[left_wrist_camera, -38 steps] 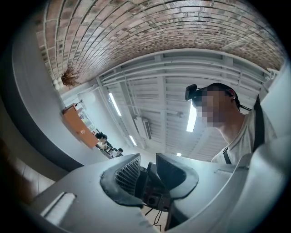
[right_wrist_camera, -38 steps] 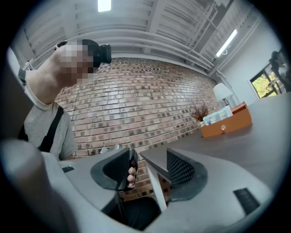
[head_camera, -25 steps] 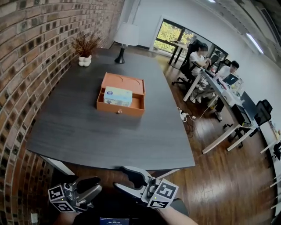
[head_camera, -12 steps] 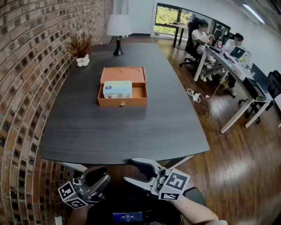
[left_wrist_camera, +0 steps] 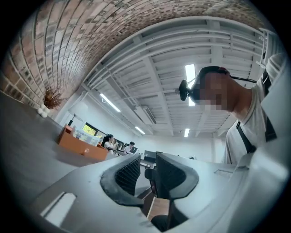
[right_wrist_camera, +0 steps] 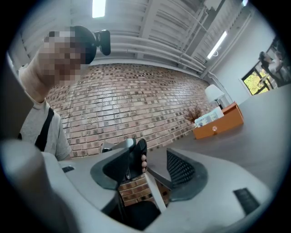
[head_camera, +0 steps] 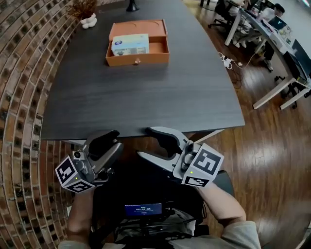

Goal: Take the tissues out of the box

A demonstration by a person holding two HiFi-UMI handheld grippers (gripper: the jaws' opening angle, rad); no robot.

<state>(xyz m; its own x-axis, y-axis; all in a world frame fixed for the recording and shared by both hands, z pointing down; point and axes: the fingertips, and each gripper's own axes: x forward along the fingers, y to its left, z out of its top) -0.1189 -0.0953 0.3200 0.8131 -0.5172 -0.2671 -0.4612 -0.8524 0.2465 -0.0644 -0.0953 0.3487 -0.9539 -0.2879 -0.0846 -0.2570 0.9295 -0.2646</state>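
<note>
An orange box (head_camera: 159,47) lies open at the far end of the dark table (head_camera: 146,97), with a pale blue tissue pack (head_camera: 129,44) inside it at the left. Both grippers hang below the table's near edge, far from the box. My left gripper (head_camera: 115,139) has its jaws shut with nothing in them. My right gripper (head_camera: 145,142) stands wide open and empty. The left gripper view shows the box (left_wrist_camera: 82,146) and the pack (left_wrist_camera: 86,135) far off. From the right gripper view the box (right_wrist_camera: 218,125) and pack (right_wrist_camera: 208,117) are small, beyond its open jaws (right_wrist_camera: 154,164).
A brick wall (head_camera: 24,73) runs along the table's left side. A small white pot with a dry plant (head_camera: 89,19) and a lamp base (head_camera: 131,7) stand at the far end. Office desks with seated people (head_camera: 272,19) are at the right, across a wooden floor.
The head view has tipped down: the box now sits near the top of the picture and both grippers show higher and larger. Their jaws stand as before.
</note>
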